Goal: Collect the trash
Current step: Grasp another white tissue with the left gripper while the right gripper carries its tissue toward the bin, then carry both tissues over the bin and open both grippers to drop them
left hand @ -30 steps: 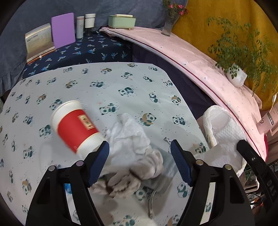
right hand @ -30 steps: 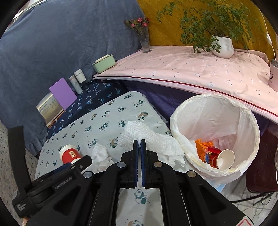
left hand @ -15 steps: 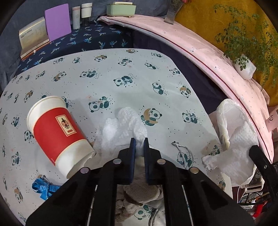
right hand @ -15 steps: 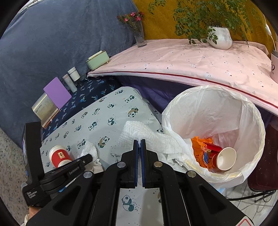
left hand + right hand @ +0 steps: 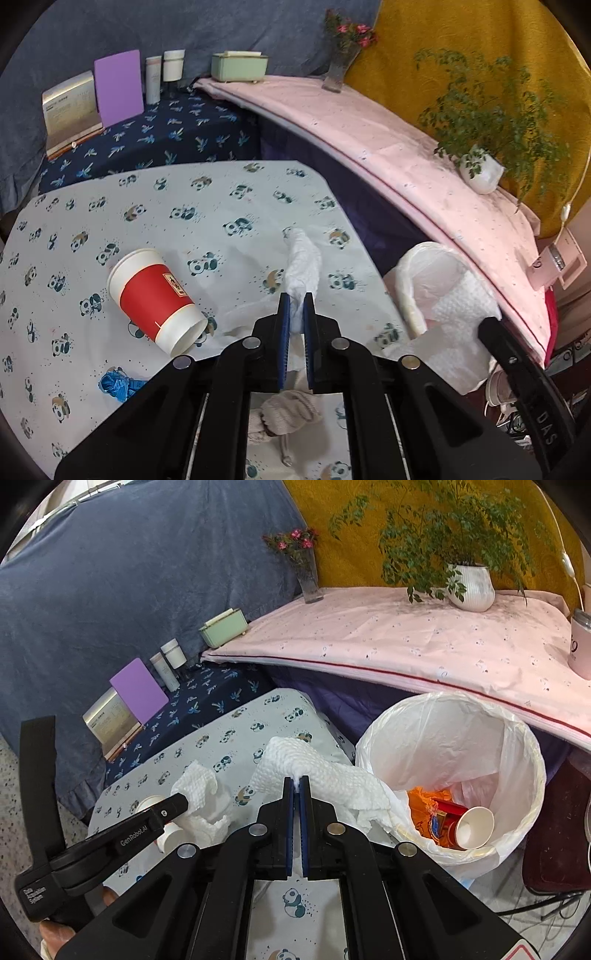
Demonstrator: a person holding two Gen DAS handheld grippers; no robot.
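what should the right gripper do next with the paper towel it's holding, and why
Probably carry it a little further right over the bin's opening, then open. The right gripper is shut on a white paper towel whose far end already drapes at the rim of the white-lined trash bin, but the pinch point is above the panda tablecloth, so releasing now might drop it short.

Both wrist cameras look forward and down along their fingers, close above the panda-print tablecloth point(image 5: 207, 206). The left view faces the purple board point(image 5: 119, 88); the right view faces the lined trash bin point(image 5: 524, 760). Both views share tablecloth, board and bin.
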